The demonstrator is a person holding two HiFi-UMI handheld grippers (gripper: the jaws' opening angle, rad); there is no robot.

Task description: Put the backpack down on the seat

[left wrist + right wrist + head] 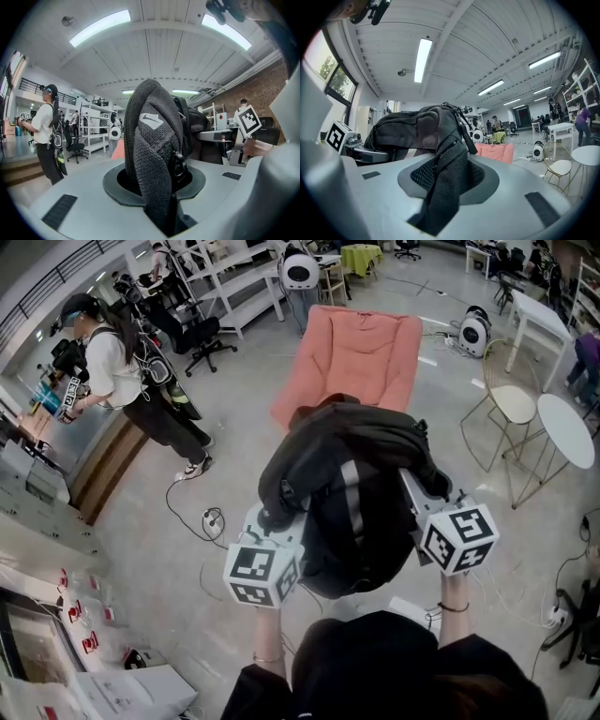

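Observation:
A black backpack (347, 474) hangs in the air between my two grippers, just in front of the pink seat (361, 357). My left gripper (272, 518) is shut on a padded mesh strap (154, 154) at the bag's left side. On the bag's right side, my right gripper (414, 486) is shut on a black mesh part (443, 178). In the right gripper view the bag's body (408, 129) bulges to the left, with the seat (494, 152) beyond it. The bag hides the seat's near edge in the head view.
A person (112, 371) stands at the left by a counter. A power strip (214, 518) and cables lie on the floor left of the bag. A gold wire chair (511, 404) and a round white table (567, 427) stand at the right. White shelves line the back.

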